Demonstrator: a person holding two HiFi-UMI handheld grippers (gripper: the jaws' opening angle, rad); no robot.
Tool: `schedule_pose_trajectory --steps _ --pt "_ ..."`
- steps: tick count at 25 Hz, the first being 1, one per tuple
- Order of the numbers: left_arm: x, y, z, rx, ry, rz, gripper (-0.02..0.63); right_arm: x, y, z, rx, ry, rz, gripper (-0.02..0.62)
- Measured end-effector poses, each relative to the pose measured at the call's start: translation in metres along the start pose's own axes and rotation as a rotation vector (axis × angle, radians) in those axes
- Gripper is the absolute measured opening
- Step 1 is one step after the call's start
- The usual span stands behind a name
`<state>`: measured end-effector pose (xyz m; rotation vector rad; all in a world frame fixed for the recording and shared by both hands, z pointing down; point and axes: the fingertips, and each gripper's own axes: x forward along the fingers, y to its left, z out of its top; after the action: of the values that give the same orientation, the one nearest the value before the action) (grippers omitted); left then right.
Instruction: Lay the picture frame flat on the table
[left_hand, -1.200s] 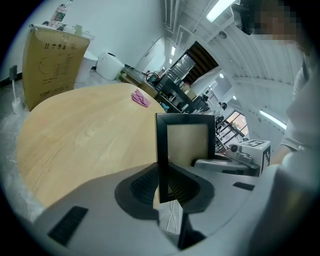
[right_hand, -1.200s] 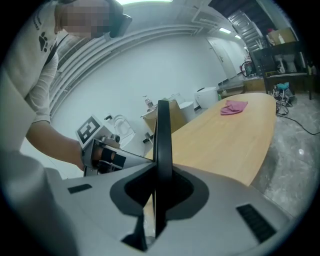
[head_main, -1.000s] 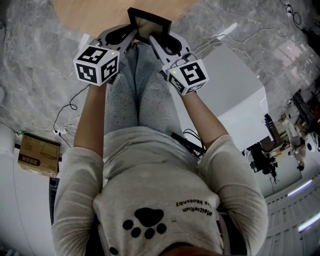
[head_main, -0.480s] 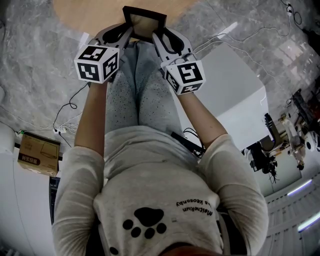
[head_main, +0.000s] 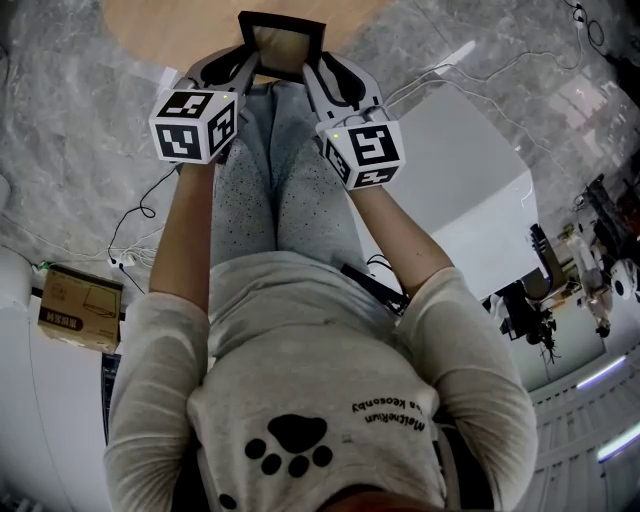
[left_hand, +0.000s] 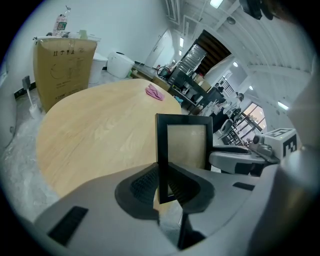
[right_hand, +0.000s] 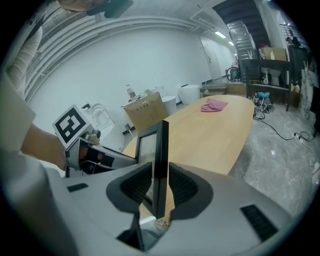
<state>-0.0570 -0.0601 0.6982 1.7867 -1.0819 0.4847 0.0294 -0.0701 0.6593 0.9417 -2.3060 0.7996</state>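
My feeds are bright and evenly lit: strip lights (left_hand: 216, 4) at one o'clock in the left gripper view, a window (left_hand: 248, 111) glowing at three. Both gripper views bulge like a fisheye with black corners; the frame (left_hand: 186, 145) reads sharp, while the jaws nearest the lens go soft. The table (left_hand: 95, 135) carries a pale sheen and only faint shadows.

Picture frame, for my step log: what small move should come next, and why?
Probably tip its top forward and lower it onto the wooden table. The picture frame stands upright at the table's near edge, clamped at its side edges by the left tongs and the right tongs. The surface ahead looks bare apart from a pink cloth far off.
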Motion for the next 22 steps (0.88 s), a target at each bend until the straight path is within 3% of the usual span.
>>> schedule_pose_trajectory --steps 22 --pt "0.025 0.023 -0.011 -0.012 0.092 0.086 0.064 0.039 -0.023 -0.023 0.036 0.091 -0.037 0.087"
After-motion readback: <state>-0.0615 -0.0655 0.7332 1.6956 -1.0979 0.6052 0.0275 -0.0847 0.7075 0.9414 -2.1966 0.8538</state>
